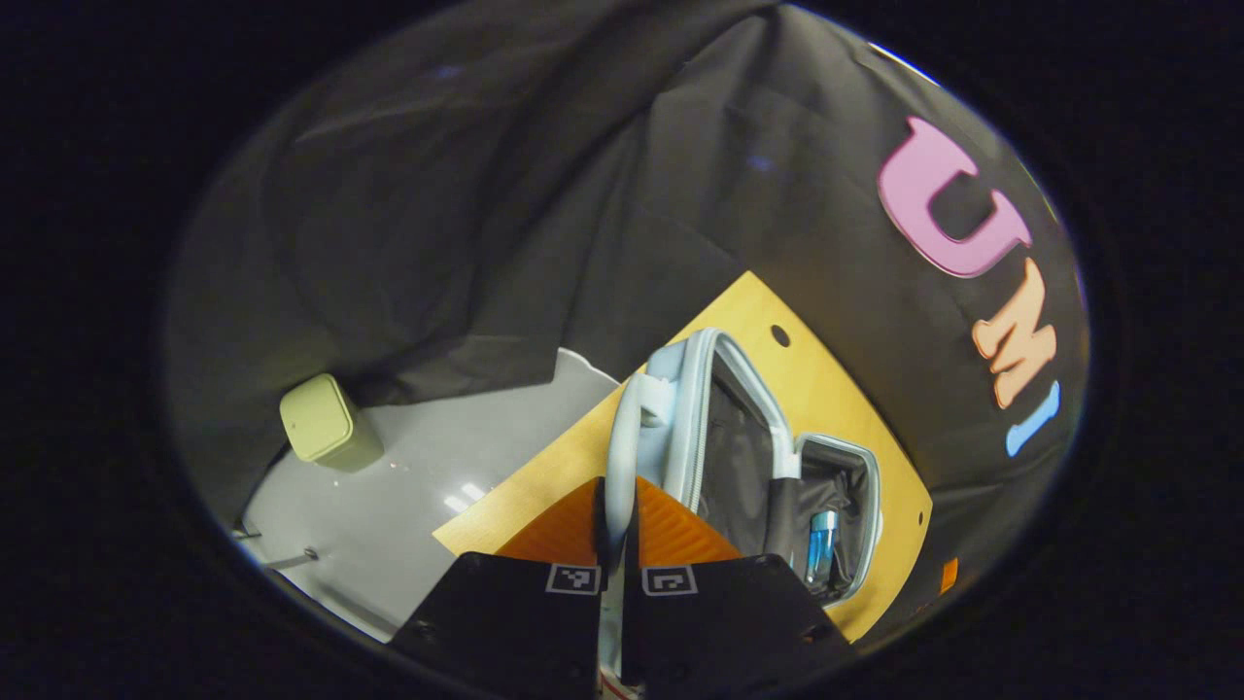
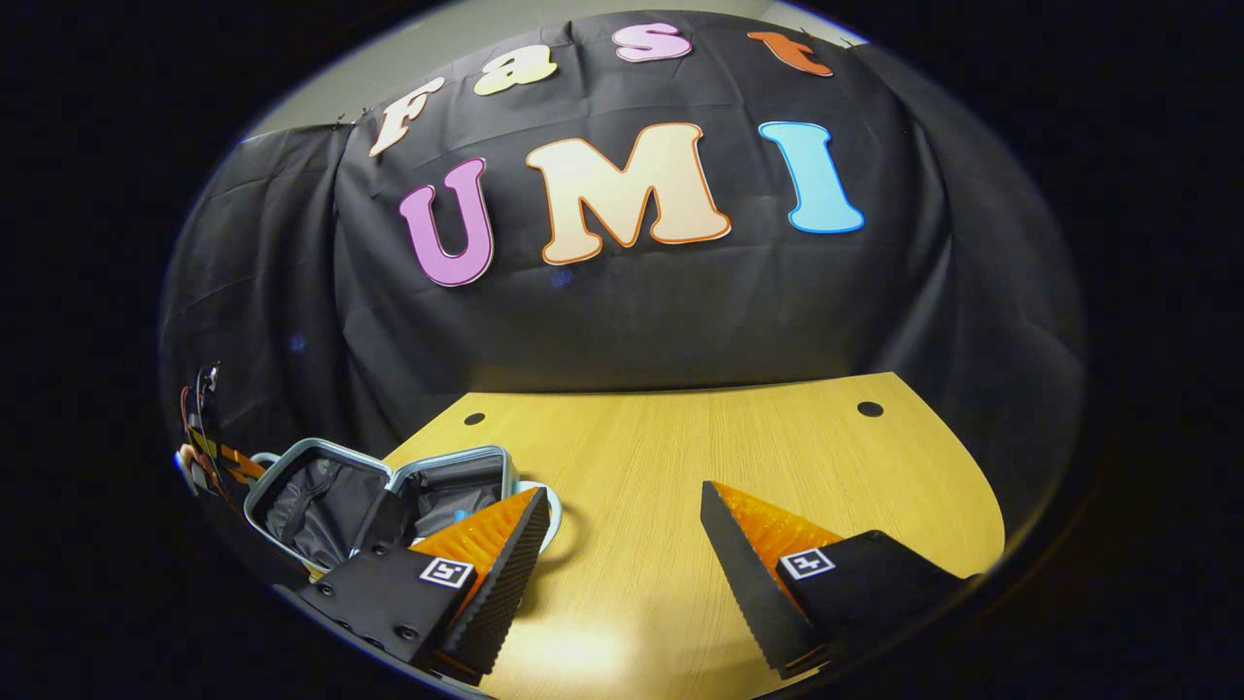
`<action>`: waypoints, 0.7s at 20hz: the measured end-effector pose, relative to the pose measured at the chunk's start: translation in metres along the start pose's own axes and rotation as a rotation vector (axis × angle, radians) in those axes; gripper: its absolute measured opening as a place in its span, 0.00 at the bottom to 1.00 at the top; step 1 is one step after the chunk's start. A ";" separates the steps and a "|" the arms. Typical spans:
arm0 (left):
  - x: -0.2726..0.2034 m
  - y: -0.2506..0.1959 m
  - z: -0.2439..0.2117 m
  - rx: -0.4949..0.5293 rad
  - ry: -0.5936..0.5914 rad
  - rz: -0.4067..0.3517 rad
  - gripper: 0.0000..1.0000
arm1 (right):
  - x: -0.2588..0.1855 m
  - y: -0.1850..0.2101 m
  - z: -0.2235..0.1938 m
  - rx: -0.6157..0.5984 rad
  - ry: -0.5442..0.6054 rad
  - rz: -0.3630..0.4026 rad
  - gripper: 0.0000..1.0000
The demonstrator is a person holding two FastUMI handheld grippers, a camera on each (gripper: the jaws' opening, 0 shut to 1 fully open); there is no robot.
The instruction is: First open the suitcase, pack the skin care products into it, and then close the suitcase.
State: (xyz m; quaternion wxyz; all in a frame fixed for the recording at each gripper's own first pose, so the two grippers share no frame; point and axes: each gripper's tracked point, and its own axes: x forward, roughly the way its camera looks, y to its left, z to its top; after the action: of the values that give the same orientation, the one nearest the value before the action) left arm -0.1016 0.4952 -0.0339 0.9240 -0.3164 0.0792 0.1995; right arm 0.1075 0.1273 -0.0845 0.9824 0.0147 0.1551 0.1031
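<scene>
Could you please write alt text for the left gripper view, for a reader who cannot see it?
The left gripper is shut on the raised lid's rim of an open suitcase on a wooden table. A blue bottle lies inside; a pale green bin stands on the floor.

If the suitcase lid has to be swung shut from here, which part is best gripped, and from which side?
Grip the lid's free rim, the edge farthest from the hinge, coming from the outer side. The suitcase lies open on the table, lid half raised, so that thin edge probably gives the most leverage. The left gripper is already shut on it; the right gripper is open.
</scene>
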 end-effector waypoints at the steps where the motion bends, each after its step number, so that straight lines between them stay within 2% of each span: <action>1: -0.009 -0.014 0.004 0.037 -0.002 -0.001 0.01 | -0.002 -0.003 0.001 0.006 -0.005 -0.002 0.98; 6: -0.041 -0.091 0.012 0.215 0.008 0.004 0.01 | -0.012 -0.017 0.002 0.053 -0.024 -0.009 0.98; 7: -0.047 -0.111 0.012 0.242 0.007 -0.009 0.01 | -0.014 -0.022 0.003 0.052 -0.029 -0.011 0.99; 8: -0.052 -0.132 0.011 0.267 0.002 -0.033 0.01 | -0.016 -0.025 0.003 0.055 -0.032 -0.012 0.94; 9: -0.057 -0.151 0.010 0.285 -0.006 -0.052 0.01 | -0.018 -0.027 0.004 0.062 -0.037 -0.011 0.99; 13: -0.067 -0.226 -0.013 0.356 -0.012 -0.134 0.01 | -0.026 -0.035 0.011 0.076 -0.056 0.001 0.98; 14: -0.067 -0.245 -0.020 0.374 -0.008 -0.151 0.01 | -0.029 -0.038 0.011 0.068 -0.059 0.000 0.94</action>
State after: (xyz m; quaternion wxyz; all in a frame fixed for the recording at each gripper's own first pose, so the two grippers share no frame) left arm -0.0597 0.2854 0.1045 0.9793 -0.1433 0.0872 0.1129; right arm 0.0915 0.0847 -0.0678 0.9855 0.0510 0.1293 0.0973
